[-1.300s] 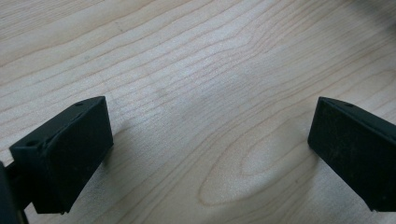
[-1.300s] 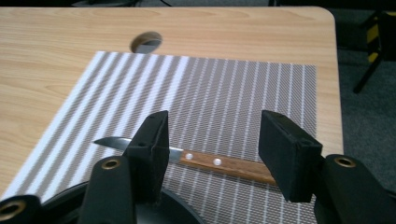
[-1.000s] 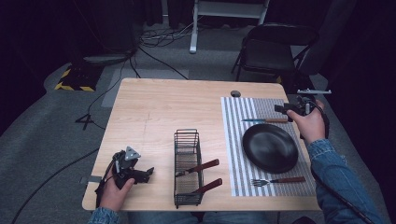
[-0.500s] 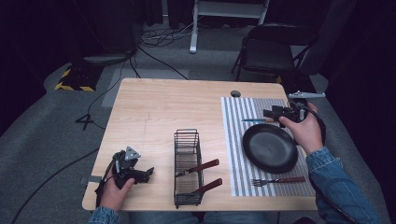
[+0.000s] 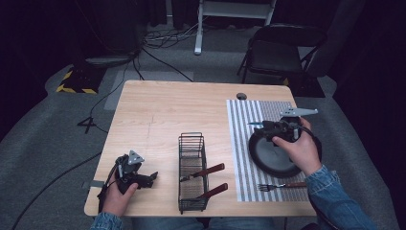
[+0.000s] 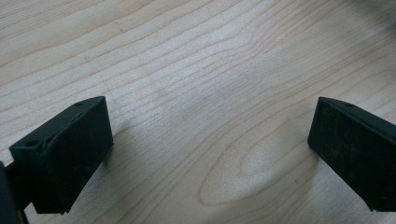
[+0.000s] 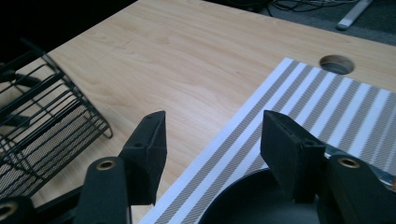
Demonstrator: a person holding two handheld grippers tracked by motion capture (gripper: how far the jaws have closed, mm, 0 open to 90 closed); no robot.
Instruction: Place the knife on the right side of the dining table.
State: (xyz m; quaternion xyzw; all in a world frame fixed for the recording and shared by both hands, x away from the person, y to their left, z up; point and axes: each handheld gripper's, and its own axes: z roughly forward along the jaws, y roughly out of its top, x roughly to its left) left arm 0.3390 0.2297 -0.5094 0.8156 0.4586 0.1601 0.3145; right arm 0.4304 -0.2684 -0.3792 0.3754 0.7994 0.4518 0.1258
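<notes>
My right gripper (image 5: 266,128) hovers over the far rim of the black plate (image 5: 273,155) on the striped mat (image 5: 239,143), pointing left. Its jaws are open and have just widened a little, with nothing between them. In the right gripper view the right gripper (image 7: 215,154) looks over the plate's edge (image 7: 252,203) and the mat (image 7: 327,112). A knife blade (image 5: 253,123) pokes out just left of it; the handle is hidden under the hand. My left gripper (image 5: 151,176) rests near the table's front left corner, and the left gripper (image 6: 210,149) is open over bare wood.
A black wire basket (image 5: 193,143) stands at the front middle with two brown-handled utensils (image 5: 210,170) in it, and the basket (image 7: 42,135) also lies left of the right gripper. A fork (image 5: 280,186) lies on the mat's near edge. A cable hole (image 5: 241,96) sits at the back.
The right hand has carried its gripper left and nearer, from the mat's far right edge to above the plate's far rim. The left hand has stayed put.
</notes>
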